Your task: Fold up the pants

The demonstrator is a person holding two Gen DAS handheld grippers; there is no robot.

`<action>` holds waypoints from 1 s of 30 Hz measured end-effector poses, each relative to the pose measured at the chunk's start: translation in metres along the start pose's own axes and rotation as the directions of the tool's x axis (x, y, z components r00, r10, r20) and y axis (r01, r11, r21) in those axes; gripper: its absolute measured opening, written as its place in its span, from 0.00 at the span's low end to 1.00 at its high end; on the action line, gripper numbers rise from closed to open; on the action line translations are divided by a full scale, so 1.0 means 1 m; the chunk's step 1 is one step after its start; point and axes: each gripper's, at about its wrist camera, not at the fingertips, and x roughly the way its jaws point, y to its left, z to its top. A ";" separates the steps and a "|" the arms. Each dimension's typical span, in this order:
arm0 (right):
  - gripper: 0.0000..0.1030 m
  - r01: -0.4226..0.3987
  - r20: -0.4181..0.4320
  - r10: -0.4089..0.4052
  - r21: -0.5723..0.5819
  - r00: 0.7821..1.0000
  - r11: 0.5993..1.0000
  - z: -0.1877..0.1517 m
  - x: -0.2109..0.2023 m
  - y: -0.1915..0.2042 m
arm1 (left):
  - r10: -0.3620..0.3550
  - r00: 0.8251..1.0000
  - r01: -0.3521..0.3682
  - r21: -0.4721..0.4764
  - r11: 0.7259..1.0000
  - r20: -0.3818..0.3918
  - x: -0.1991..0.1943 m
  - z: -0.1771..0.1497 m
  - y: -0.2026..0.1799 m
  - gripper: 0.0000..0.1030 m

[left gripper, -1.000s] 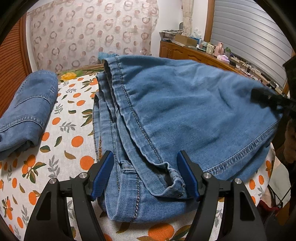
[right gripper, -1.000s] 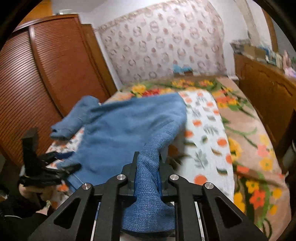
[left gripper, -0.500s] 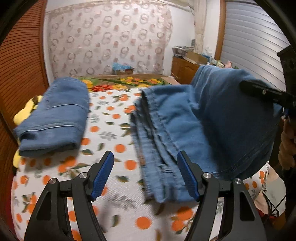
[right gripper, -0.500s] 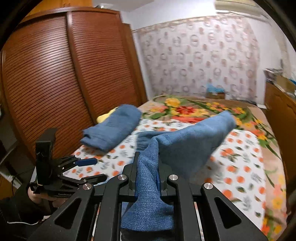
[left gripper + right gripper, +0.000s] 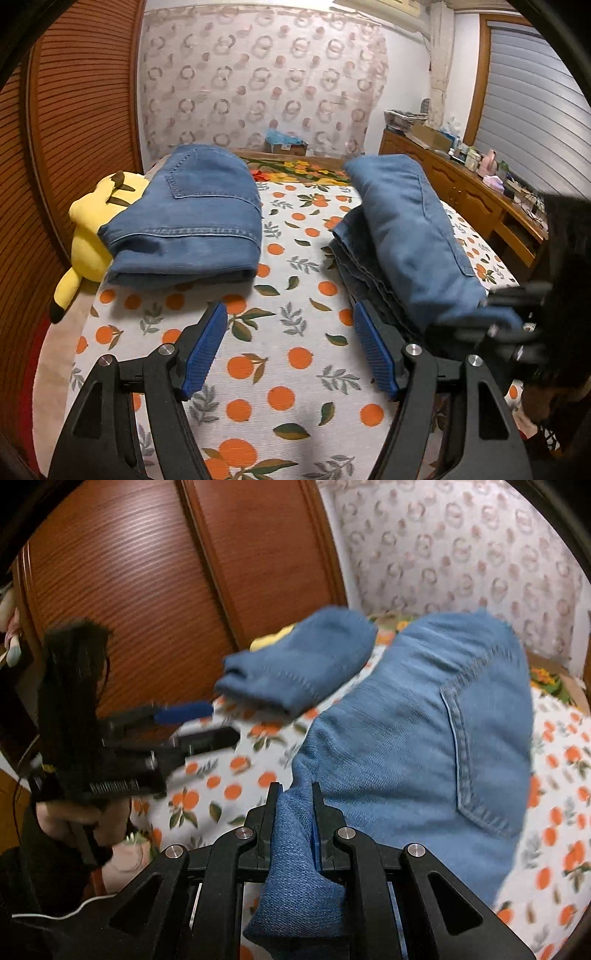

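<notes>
A second pair of folded jeans lies at the left of the bed, resting partly on a yellow plush toy beside the brown wardrobe. A wooden dresser lines the right wall. The pants lie on the bed's right half, long axis running toward the far wall. The left gripper hangs released over bare sheet. The right gripper is clenched on the pants' near edge.

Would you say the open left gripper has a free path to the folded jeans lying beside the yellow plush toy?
Probably yes. The left gripper is open and holds nothing, and only bare bedspread lies between it and the folded jeans. The other jeans, clamped in the right gripper, lie off to the side.
</notes>
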 end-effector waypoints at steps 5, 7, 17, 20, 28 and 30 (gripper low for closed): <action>0.21 -0.002 -0.002 0.002 0.005 1.000 1.000 0.001 0.004 -0.003 | -0.004 1.000 0.004 0.006 1.000 0.002 0.000 -0.001 0.001 0.70; 0.31 -0.017 0.006 0.017 0.019 1.000 1.000 0.000 -0.005 -0.003 | -0.009 1.000 0.009 0.011 1.000 0.002 0.000 -0.001 -0.001 0.70; 0.50 0.114 0.128 -0.116 0.021 0.985 0.993 0.003 -0.069 -0.018 | -0.045 0.999 0.044 0.046 0.998 0.016 0.000 0.009 -0.025 0.70; 0.50 0.187 0.137 -0.190 0.029 0.972 0.982 0.001 -0.076 -0.030 | -0.064 0.998 0.064 0.065 0.996 0.007 0.003 0.012 -0.038 0.70; 0.51 0.250 0.056 -0.255 0.090 0.965 0.964 0.016 -0.040 -0.077 | -0.105 0.993 0.112 0.118 0.987 -0.063 0.027 0.000 -0.066 0.70; 0.52 0.238 0.032 -0.243 0.113 0.970 0.965 0.024 -0.031 -0.086 | -0.097 0.992 0.107 0.114 0.988 -0.085 0.032 -0.005 -0.065 0.70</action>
